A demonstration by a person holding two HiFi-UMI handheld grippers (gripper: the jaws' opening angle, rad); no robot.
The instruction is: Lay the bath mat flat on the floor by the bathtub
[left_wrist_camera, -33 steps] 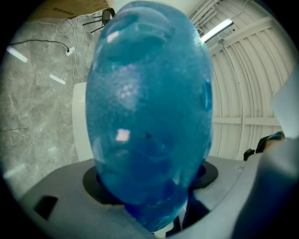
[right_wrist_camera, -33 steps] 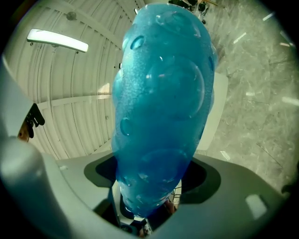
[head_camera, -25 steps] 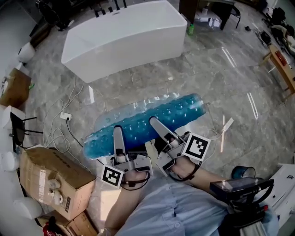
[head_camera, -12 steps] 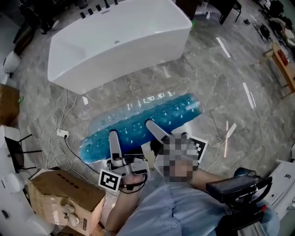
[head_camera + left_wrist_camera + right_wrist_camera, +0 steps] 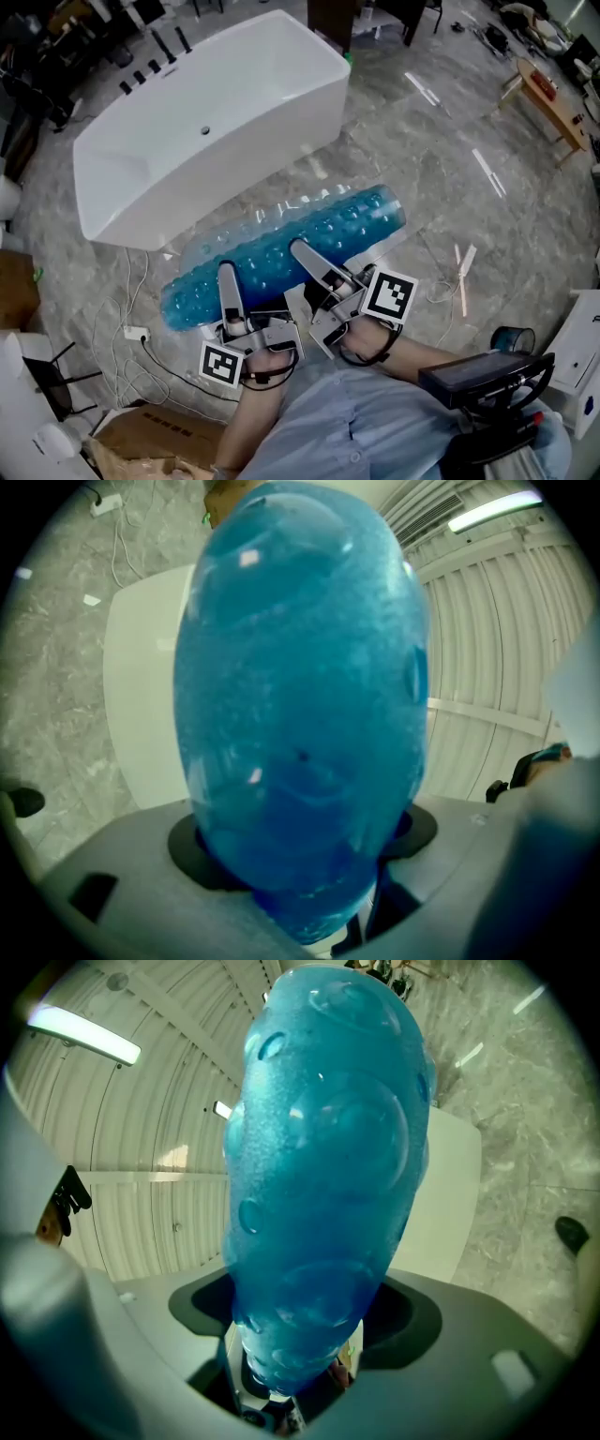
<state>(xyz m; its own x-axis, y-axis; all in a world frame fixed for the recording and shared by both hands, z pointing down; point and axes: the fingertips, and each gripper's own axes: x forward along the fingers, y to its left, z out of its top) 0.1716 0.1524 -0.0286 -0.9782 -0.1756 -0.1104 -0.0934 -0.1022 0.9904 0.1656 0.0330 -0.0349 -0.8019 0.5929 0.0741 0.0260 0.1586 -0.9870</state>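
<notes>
The bath mat (image 5: 281, 253) is a long blue strip of soft, see-through plastic. It is covered in round bumps like little bubbles, and its ends are rounded. It lies stretched out sideways between the person and the bathtub (image 5: 206, 122), just beside the tub's near wall. It is not flat on the floor (image 5: 450, 216): its near long edge is lifted up by both tools. It is hard to tell if the far edge touches the floor.

The left hand-held gripper (image 5: 226, 274) has its jaws pinched tight on the near edge, toward the mat's left end. Up close the mat (image 5: 300, 714) looks shiny and grainy. The right hand-held gripper (image 5: 302, 253) is also clamped on the near edge, nearer the middle. There the mat (image 5: 323, 1176) shows its round dimples clearly.

The bathtub is white, smooth and glossy, a long deep bowl with gently curved sides. The floor is grey stone with a cloudy marble pattern and bright shiny streaks. Thin white cables (image 5: 150, 300) curl across it to the left.
</notes>
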